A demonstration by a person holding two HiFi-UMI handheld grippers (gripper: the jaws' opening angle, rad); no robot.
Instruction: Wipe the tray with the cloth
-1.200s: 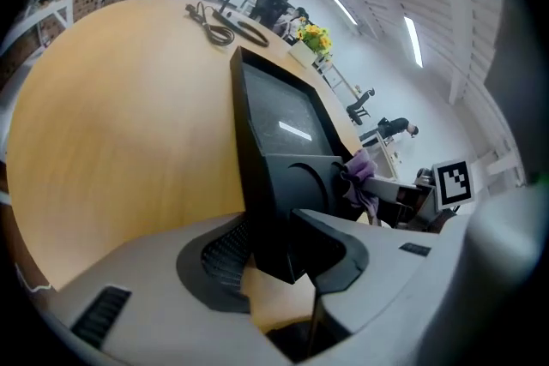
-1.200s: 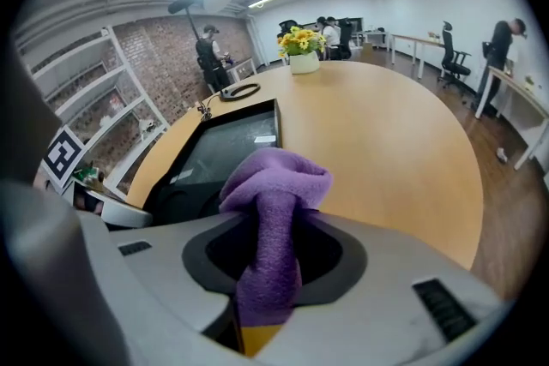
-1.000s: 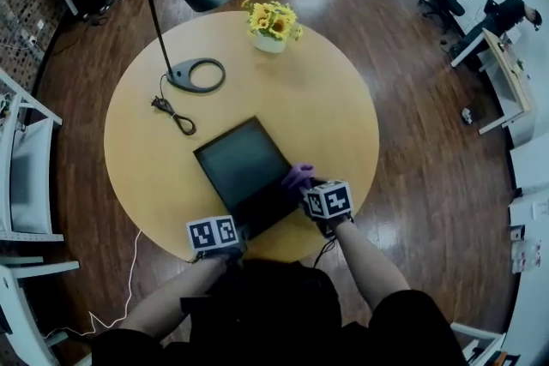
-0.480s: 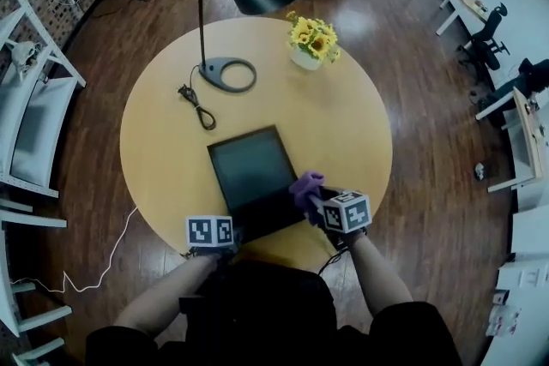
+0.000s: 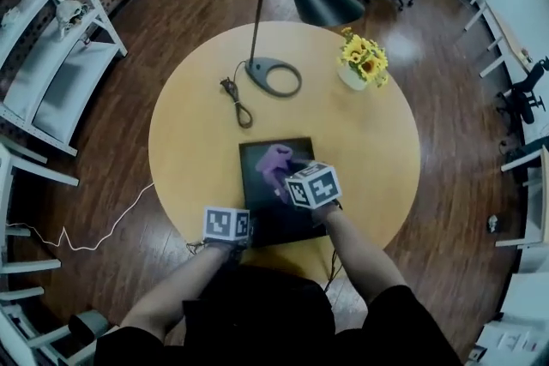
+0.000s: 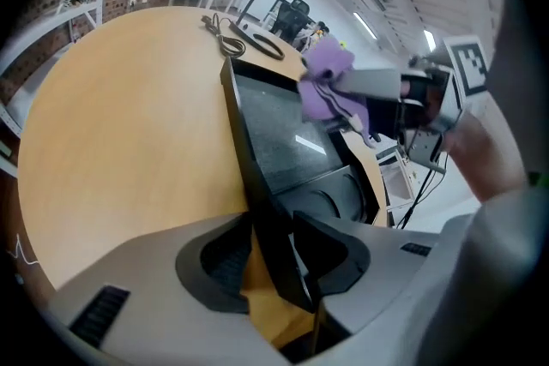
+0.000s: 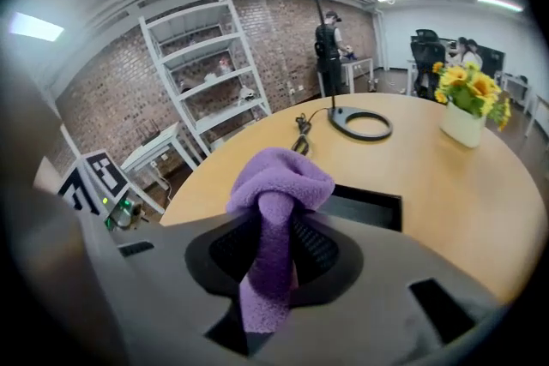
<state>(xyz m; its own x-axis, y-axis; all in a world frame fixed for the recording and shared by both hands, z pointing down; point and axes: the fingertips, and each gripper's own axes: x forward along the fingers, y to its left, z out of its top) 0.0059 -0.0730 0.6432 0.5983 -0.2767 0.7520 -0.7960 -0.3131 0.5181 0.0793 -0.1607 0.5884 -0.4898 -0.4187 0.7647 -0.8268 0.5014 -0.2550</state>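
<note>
two grippers work at one round table. the left gripper clamps the near rim of the one black tray; its jaws have just been closing slightly with that rim between them. the right gripper pinches the one purple cloth, on which its jaws have just been closing, and holds it over the tray's inside. one lamp, one cord and one vase of yellow flowers stand beyond the tray.
</note>
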